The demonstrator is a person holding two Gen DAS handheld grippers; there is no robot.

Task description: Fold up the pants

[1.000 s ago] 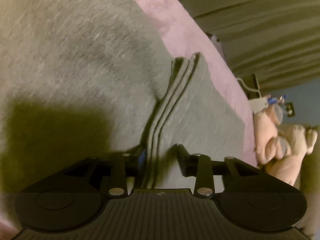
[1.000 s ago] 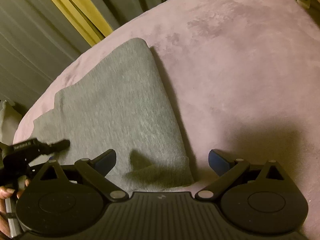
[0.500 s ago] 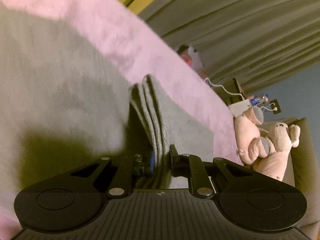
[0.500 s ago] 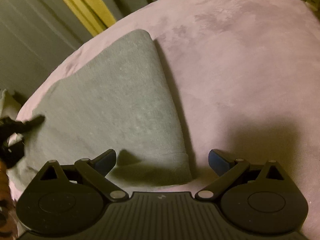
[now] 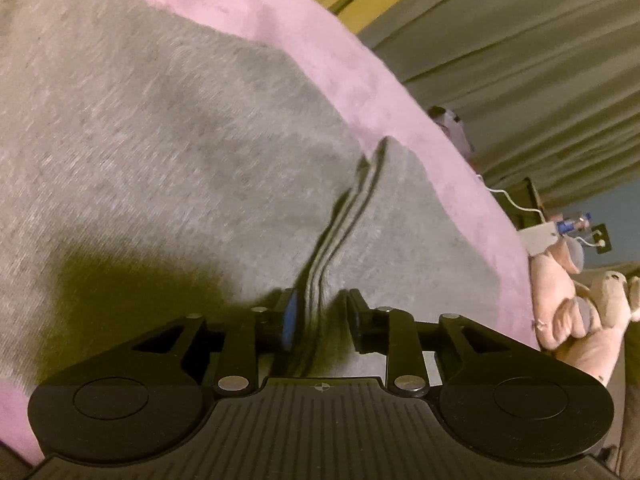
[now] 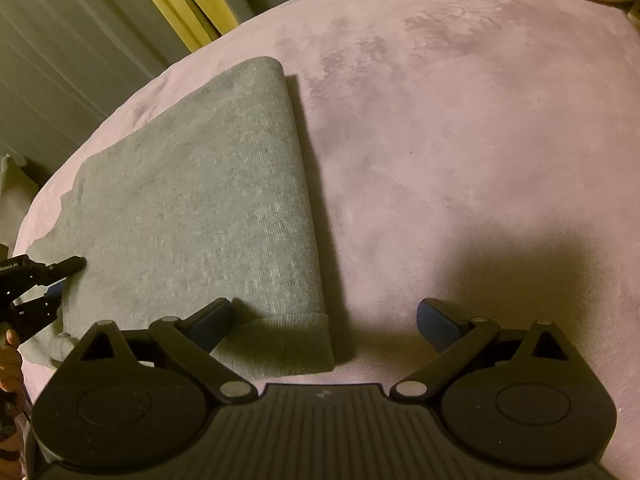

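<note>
The grey pants (image 6: 208, 208) lie folded on the pink bedspread (image 6: 460, 140), with the ribbed cuff (image 6: 280, 344) nearest my right gripper. My right gripper (image 6: 324, 320) is open and empty, hovering over the cuff corner. In the left wrist view the pants (image 5: 160, 140) fill the frame, and a stack of folded edges (image 5: 344, 216) runs into my left gripper (image 5: 320, 320). Its jaws stand slightly apart around those layers, the blue pad (image 5: 290, 320) close to the cloth. The left gripper also shows in the right wrist view (image 6: 40, 280) at the pants' left edge.
Olive curtains (image 5: 520, 60) with a yellow strip (image 6: 180, 8) hang behind the bed. Pink plush toys (image 5: 572, 300) lie at the bed's far end, beside a white charger and cable (image 5: 536, 236). Bare bedspread lies to the right of the pants.
My left gripper was shut on the folded edge and lifted half a second ago; now it is lower and its jaws have parted. The right gripper has stayed open, nearly still.
</note>
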